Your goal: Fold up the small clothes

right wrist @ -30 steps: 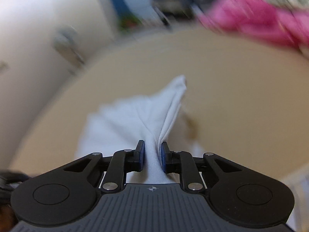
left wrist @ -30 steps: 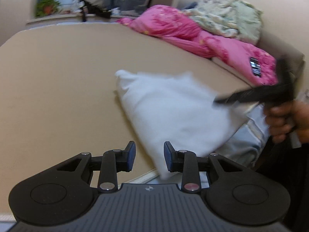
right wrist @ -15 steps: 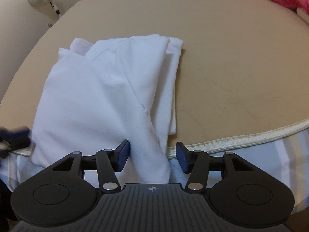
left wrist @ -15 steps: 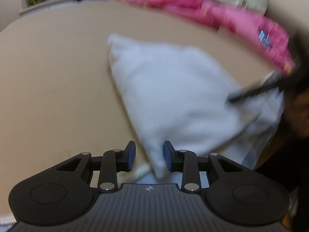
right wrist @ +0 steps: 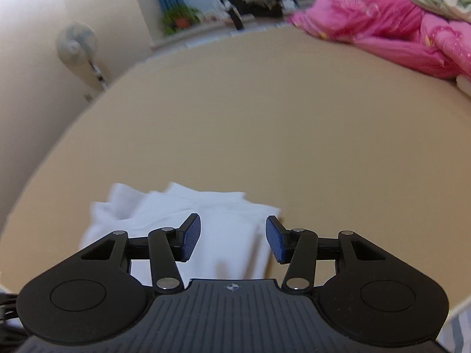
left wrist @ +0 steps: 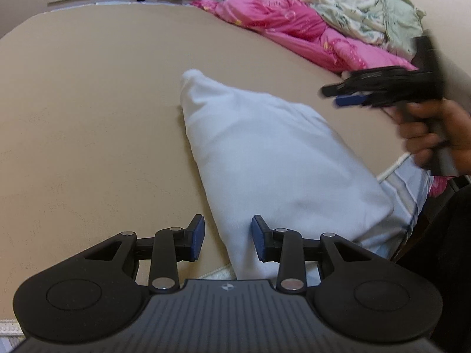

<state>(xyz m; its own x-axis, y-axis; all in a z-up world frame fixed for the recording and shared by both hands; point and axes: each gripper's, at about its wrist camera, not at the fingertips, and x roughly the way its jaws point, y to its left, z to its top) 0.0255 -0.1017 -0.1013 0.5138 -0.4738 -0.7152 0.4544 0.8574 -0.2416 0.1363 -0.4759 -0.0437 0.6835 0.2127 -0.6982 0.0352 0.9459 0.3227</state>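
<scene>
A white folded garment (left wrist: 273, 158) lies on the tan bed (left wrist: 88, 117), at its near edge, with one corner pointing toward the far side and its near end hanging slightly over the piped mattress border.

The left hand-held gripper (left wrist: 226, 236) hovers at the near edge of the bed with its blue-padded fingers spread apart; the near tip of the garment lies between them, but neither pad presses on the cloth.

The right hand-held gripper (right wrist: 233, 241) is also wide open and grips nothing. From its own camera the garment (right wrist: 206, 223) lies below and just beyond its fingers. In the left wrist view this gripper (left wrist: 347, 94) appears blurred at the right, above the garment's right side and clear of it, held by the person's right hand (left wrist: 435, 135).

Along the far right of the bed a pink quilt (left wrist: 294, 26) is bunched up, with a pale floral blanket (left wrist: 371, 8) heaped on it. A potted plant (right wrist: 176, 19) sits on the far windowsill, and a standing fan (right wrist: 77, 44) stands by the left wall.
</scene>
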